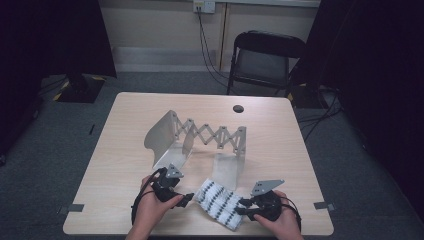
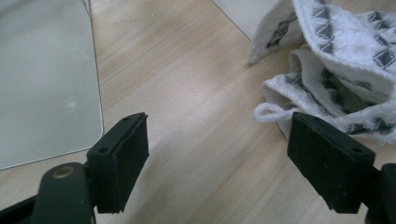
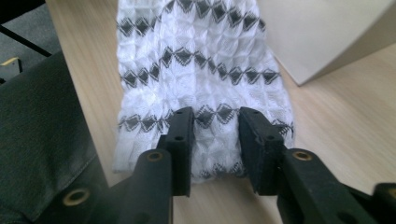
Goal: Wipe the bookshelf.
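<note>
Your towel (image 1: 220, 202) lies flat at the near edge of the table (image 1: 130, 115), between your two hands and just in front of the metal rack (image 1: 195, 137) with its scissor arms. It looks loosely folded into a narrow strip, but the end by your left gripper (image 1: 188, 198) is rumpled, with a loop of hem sticking out, so I judge the folding is only partly done. That gripper stands wide open with nothing between its pads; in the left gripper view the towel's bunched end (image 2: 336, 70) sits just beside one pad, touching or nearly so. Your right gripper (image 3: 215, 140) is partly closed over the other end, with a ridge of cloth (image 3: 201, 70) between the pads (image 3: 180, 140). I cannot tell whether they are actually pinching it or just straddling it. What seems left is a firm hold at both ends, tidying the crumpled end, and then, if that is the aim, getting the towel onto the rack, which stands bare.
</note>
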{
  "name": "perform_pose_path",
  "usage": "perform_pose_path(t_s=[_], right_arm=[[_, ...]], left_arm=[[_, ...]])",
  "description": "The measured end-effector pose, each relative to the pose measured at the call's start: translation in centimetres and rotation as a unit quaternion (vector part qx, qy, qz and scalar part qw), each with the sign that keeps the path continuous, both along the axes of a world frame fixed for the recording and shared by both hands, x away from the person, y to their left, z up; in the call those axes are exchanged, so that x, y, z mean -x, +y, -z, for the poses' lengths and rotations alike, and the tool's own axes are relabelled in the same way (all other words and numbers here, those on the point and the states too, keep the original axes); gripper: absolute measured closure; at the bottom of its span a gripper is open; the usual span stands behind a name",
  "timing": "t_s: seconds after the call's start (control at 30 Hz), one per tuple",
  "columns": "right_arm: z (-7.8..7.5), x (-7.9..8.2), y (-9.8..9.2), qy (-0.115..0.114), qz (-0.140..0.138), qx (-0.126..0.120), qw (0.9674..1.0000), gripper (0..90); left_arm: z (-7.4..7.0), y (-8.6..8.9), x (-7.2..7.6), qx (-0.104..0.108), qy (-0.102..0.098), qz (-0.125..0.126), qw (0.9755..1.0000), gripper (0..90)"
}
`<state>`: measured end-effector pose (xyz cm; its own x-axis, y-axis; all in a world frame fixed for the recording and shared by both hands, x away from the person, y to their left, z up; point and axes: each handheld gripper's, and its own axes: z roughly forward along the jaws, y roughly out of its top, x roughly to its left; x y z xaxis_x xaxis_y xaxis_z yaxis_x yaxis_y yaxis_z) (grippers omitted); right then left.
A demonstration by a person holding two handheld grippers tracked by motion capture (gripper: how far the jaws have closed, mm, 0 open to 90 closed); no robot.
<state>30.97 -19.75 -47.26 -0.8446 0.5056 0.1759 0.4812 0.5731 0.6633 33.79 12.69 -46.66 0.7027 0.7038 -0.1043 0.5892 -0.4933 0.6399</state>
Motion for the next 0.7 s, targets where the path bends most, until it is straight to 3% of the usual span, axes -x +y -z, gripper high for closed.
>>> perform_pose_path(t_s=[0.23, 0.4, 0.53, 0.7], right_arm=[[0.5, -0.9, 3.7, -0.002, 0.028, -0.008, 0.9996, 69.6], [0.7, -1.8, 6.1, -0.011, 0.031, -0.013, 0.9994, 65.1], [0.3, -1.5, 5.4, -0.014, 0.034, -0.019, 0.9991, 58.6], [-0.6, -0.8, 2.7, -0.020, 0.037, -0.013, 0.9990, 54.9]], left_arm=[[-0.1, 0.3, -0.1, 0.001, 0.000, -0.001, 1.0000, 25.8], [-0.4, 1.2, -0.1, 0.004, -0.002, -0.011, 0.9999, 27.5], [-0.7, 1.8, -0.2, 0.013, -0.001, -0.019, 0.9997, 27.5], [-0.7, 1.5, -0.2, 0.009, 0.000, -0.011, 0.9999, 28.0]])
